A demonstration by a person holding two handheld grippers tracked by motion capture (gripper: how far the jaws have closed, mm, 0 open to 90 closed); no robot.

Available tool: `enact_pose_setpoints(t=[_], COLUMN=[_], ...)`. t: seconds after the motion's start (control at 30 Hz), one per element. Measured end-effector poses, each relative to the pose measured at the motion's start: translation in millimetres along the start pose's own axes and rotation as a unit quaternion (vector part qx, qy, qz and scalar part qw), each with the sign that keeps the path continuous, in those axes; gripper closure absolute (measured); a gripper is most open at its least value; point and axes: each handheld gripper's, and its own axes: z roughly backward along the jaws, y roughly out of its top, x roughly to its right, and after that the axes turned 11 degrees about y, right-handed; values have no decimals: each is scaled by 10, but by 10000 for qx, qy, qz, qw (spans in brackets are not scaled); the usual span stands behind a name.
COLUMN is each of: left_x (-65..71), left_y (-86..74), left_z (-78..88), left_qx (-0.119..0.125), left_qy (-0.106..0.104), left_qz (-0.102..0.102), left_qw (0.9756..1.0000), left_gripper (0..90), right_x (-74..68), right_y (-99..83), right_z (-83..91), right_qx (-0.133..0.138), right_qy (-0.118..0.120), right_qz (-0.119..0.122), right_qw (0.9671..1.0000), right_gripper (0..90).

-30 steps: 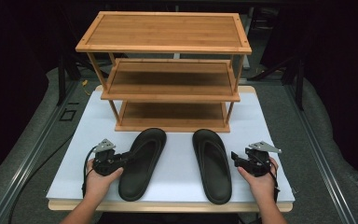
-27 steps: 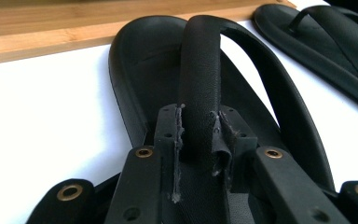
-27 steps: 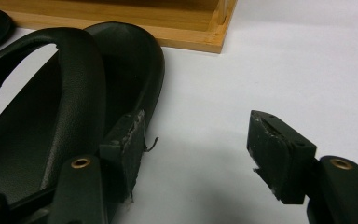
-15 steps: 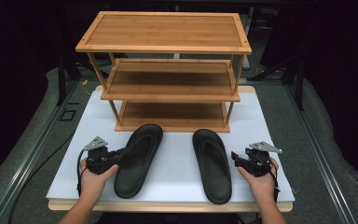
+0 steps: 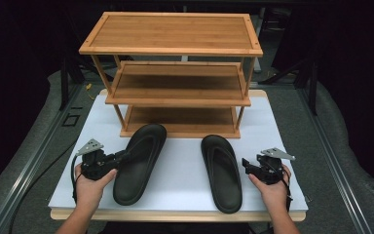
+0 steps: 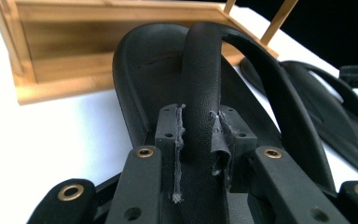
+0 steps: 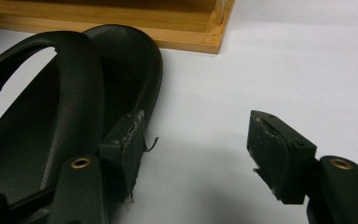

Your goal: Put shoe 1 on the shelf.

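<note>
Left jaws pinch left sandal (image 5: pixel 139 163) strap, toe near rack (image 5: pixel 177 129); right gripper (image 5: pixel 247 165) open beside right sandal (image 5: pixel 222 173). Risk: soft strap slips or sandal swings, toe catches the bottom shelf edge.

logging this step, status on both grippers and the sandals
Left gripper shut on left sandal's strap. Right gripper open beside right sandal, no grip. Wooden shoe rack just beyond the toes; bottom shelf bare, path clear.
</note>
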Motion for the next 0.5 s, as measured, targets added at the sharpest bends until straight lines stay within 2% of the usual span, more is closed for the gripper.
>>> enact_pose_setpoints(t=[0.17,0.5], left_x=[-29,-94], left_y=[107,309], left_z=[157,359], left_qx=[213,509], left_qy=[88,46], left_qz=[40,195], left_qw=[9997,9985], left_gripper=[719,720], right_x=[-3,-6], right_y=[-4,-5], right_z=[-12,-14], right_qx=[15,12], right_qy=[5,-11], right_qz=[24,13], right_qw=[10000,10000], right_gripper=[363,363])
